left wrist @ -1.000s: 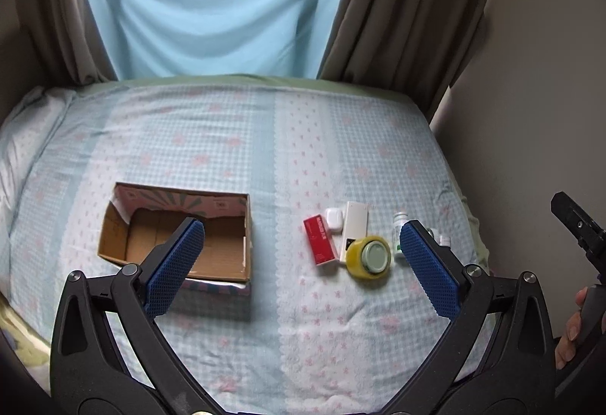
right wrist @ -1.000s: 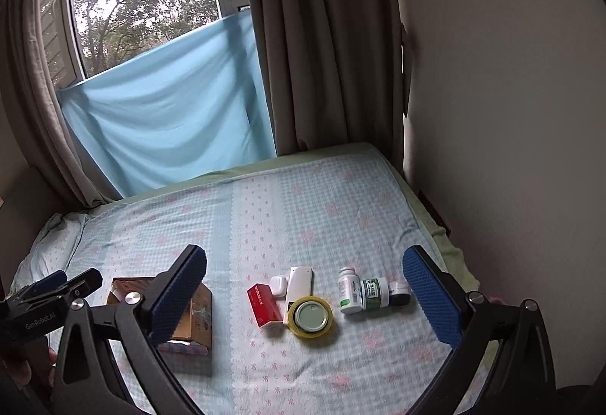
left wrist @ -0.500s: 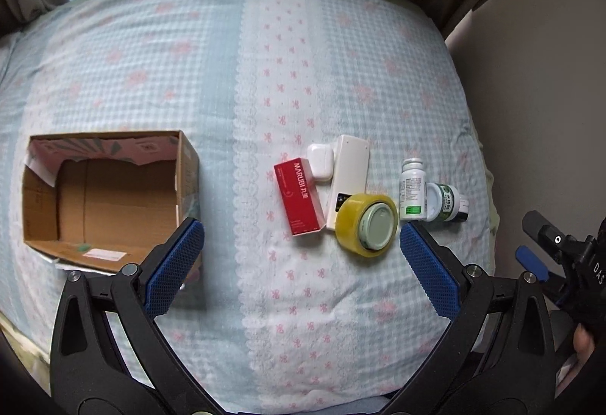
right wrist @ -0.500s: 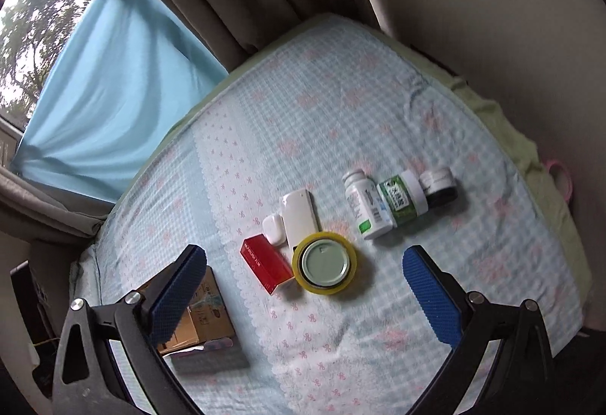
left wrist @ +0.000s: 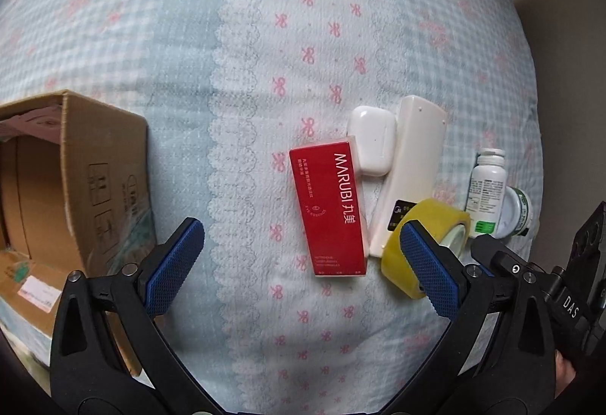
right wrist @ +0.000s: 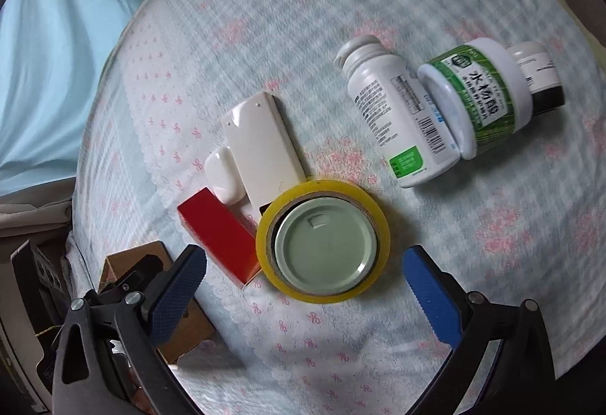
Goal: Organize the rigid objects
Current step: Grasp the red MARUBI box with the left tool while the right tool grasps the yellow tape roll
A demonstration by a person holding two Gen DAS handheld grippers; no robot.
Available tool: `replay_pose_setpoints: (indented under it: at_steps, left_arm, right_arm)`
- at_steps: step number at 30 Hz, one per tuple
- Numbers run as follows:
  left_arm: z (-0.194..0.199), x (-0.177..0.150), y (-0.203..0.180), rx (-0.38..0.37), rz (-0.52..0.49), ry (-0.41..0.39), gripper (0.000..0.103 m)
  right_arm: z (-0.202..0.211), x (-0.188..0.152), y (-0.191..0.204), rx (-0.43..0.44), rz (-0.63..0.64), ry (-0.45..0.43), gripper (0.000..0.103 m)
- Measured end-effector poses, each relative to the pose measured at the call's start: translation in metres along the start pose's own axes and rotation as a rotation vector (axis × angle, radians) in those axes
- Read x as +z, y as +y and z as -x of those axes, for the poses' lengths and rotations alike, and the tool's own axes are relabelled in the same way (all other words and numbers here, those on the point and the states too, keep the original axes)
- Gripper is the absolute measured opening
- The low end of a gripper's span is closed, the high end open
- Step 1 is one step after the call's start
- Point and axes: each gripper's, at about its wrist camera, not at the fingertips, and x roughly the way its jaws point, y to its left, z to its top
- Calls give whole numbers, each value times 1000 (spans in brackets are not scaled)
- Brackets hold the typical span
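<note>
Checked blue-and-pink bedsheet (left wrist: pixel 265 36) carries everything. Landmark: yellow tape roll (right wrist: pixel 322 240), lying flat with a pale metal lid (right wrist: pixel 325 246) inside its core.

Cardboard box (left wrist: pixel 57 187): open, well apart from the tape roll, on the far side of the red carton. White remote (right wrist: pixel 261 150): flat, its near end touching the tape roll. Red MARUBI carton (left wrist: pixel 328 210): flat, just beside the tape roll, against the remote's long edge. White pill bottle (right wrist: pixel 397 112): on its side, near the tape roll on the side away from the carton, not touching it. Green-label jar (right wrist: pixel 481 93): on its side, pressed against the pill bottle, further from the tape roll; a small dark-based bottle (right wrist: pixel 538 74) sits behind it. White earbud case (left wrist: pixel 371 140): wedged between carton and remote, beyond the tape roll.

Left gripper (left wrist: pixel 299 263): jaws spread wide, holding nothing, one pad overlapping the tape roll in view. Right gripper (right wrist: pixel 303 294): jaws spread wide, empty, hovering with the tape roll just ahead of the gap.
</note>
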Motion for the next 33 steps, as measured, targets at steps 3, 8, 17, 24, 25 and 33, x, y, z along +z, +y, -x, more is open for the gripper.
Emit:
replay_pose_setpoints:
  at_steps: [3,8,17,24,25,33]
  left_arm:
    - [-18,4,-3,11,-21,26,102]
    - [-43,6,-5,12,-39,58,102]
    - [-61,5,-5,13,-38,89,98]
    - [-64,6,-12,-88,-37,106,56]
    - [-64,6,-14,-104,-40,107,45]
    - [-59,-2,-23,-65,-55,80,43]
  right_arm:
    - [-22,4,-2,-25,3,41,103]
    - [-35,6,-4,-80,22,45,103]
    - [-47,7,-18,-70,-6,100,103]
    - [-49,9,-20,-67,14,90,102]
    - [-49,10,-20,-61,19,92,98]
    - [-45,12,-22,-58,33,86,96]
